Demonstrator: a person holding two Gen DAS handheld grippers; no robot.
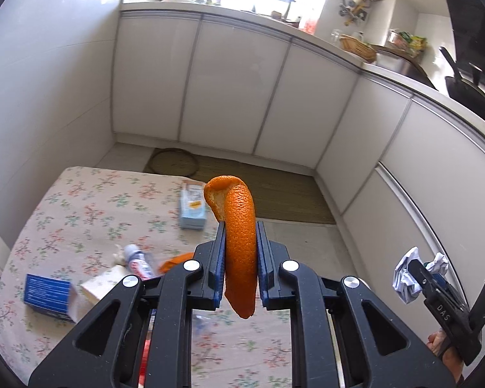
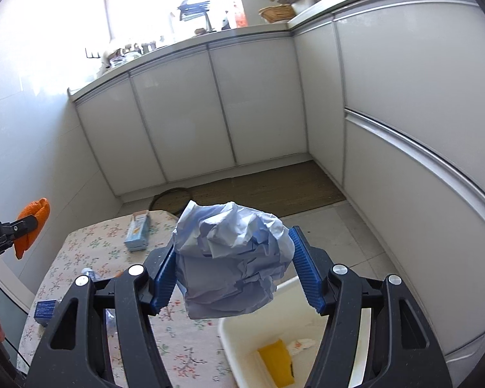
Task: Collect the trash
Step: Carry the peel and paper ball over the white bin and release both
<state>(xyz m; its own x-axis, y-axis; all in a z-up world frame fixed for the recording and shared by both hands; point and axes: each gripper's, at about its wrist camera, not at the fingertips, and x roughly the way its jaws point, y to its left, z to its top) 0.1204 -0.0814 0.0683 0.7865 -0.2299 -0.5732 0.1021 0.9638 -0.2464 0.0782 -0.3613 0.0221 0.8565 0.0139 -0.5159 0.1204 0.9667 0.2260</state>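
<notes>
Two grippers in the air above a small table (image 1: 80, 200) with a flowered cloth, each carrying one piece of trash. Left gripper (image 1: 241, 255): jaws nearly closed, blue pads pressed on a long strip of orange peel (image 1: 241, 242); the peel stands upright between the pads, its top curling over to the left and its lower end hanging below them. The same peel shows at the left edge of the right wrist view, clamped in black fingers. Right gripper (image 2: 234, 265): jaws about half open, pads pressed on both sides of a crumpled ball of pale paper (image 2: 232, 258), which fills the gap and bulges above and below the pads. Below that gripper, a white bin (image 2: 242, 339) stands beside the table edge, with a yellow sponge (image 2: 276, 360) and a bit of white scrap inside. Left on the table: a light blue carton (image 1: 194, 207) near the far edge, a small plastic bottle (image 1: 139, 260) lying on its side, a second bit of orange peel (image 1: 174, 262) just beside it, a dark blue box (image 1: 47, 294) and a white box (image 1: 97, 291) touching it. Behind all, white cabinet doors (image 1: 239, 97) under a cluttered counter, and a brown mat (image 1: 274, 190) on the floor.
</notes>
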